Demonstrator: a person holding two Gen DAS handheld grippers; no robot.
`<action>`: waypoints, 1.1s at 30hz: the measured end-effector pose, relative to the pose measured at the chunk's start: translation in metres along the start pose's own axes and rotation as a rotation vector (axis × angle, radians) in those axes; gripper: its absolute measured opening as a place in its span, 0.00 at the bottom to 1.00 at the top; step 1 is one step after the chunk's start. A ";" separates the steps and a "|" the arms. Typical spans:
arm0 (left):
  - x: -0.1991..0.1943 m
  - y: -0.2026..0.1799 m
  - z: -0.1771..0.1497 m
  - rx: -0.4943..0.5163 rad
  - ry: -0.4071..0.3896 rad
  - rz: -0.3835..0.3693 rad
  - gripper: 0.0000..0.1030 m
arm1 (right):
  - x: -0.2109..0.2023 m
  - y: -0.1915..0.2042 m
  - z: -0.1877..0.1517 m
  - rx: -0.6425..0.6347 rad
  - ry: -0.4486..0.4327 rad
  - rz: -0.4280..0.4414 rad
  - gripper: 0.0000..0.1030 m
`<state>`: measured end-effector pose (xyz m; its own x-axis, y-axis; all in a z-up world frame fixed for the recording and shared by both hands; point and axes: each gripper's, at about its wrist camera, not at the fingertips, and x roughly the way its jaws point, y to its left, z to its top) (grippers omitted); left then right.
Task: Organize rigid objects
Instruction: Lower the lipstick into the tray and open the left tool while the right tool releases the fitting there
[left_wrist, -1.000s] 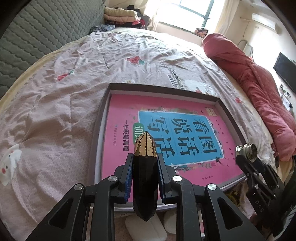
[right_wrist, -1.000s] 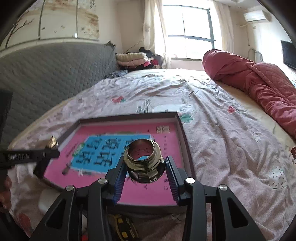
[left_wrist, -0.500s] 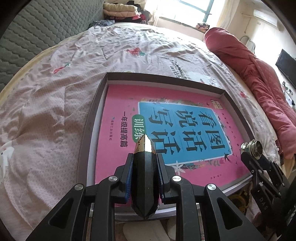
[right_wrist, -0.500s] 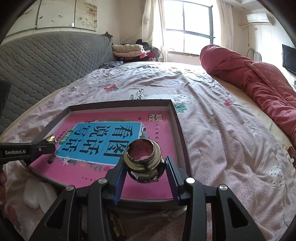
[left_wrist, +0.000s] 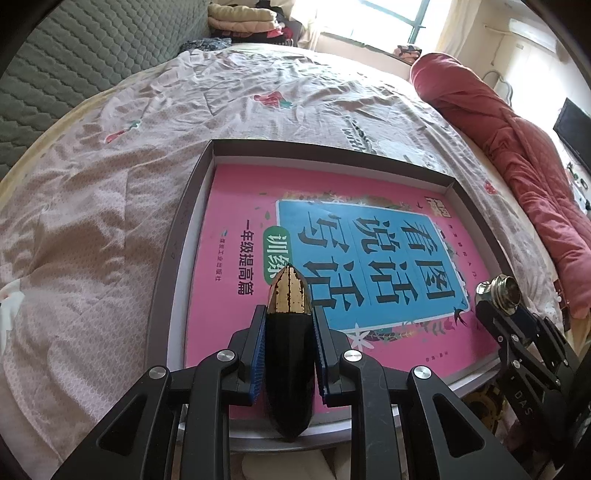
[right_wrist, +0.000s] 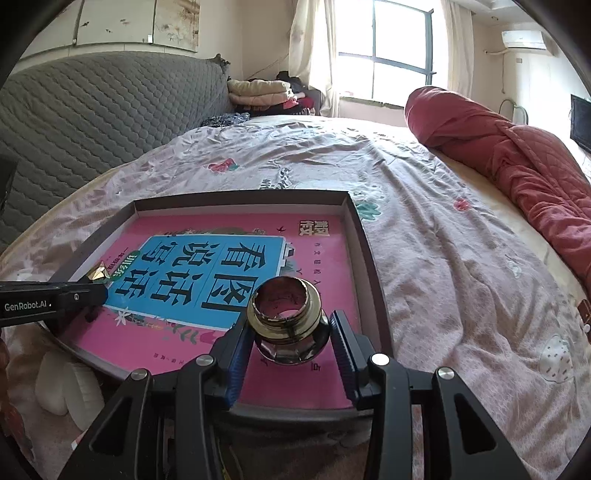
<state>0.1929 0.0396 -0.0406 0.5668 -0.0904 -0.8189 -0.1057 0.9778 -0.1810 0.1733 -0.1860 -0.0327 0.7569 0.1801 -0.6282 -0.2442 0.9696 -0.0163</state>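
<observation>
Pink floral bedsheet (left_wrist: 122, 192) lay rumpled across the bed, a red quilt (right_wrist: 517, 162) rolled along its far side, folded clothes (right_wrist: 258, 92) stacked by the bright window (right_wrist: 395, 48), a grey quilted headboard (right_wrist: 85, 110) behind

The left gripper (left_wrist: 288, 354) is a matte black frame of angular, triangulated struts with cut-out windows, fixed by round silver screws. Ribbed blue pads (left_wrist: 258, 362) line the inner faces of its fingers. The right gripper (right_wrist: 290, 347) has the same build. At the left edge of the right wrist view, white "GenRobot.AI" lettering runs along a black finger.
</observation>
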 end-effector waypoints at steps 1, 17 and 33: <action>0.000 0.000 0.000 0.004 0.000 0.000 0.22 | 0.000 0.000 0.000 0.001 0.001 0.003 0.41; -0.003 0.005 -0.003 -0.004 -0.002 -0.002 0.23 | -0.002 -0.002 -0.002 0.002 0.001 0.017 0.41; -0.012 0.006 -0.005 -0.002 -0.026 0.023 0.29 | -0.011 -0.009 0.000 0.054 -0.035 0.058 0.45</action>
<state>0.1816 0.0458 -0.0344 0.5849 -0.0631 -0.8087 -0.1204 0.9792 -0.1635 0.1668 -0.1963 -0.0256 0.7635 0.2409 -0.5991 -0.2558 0.9648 0.0620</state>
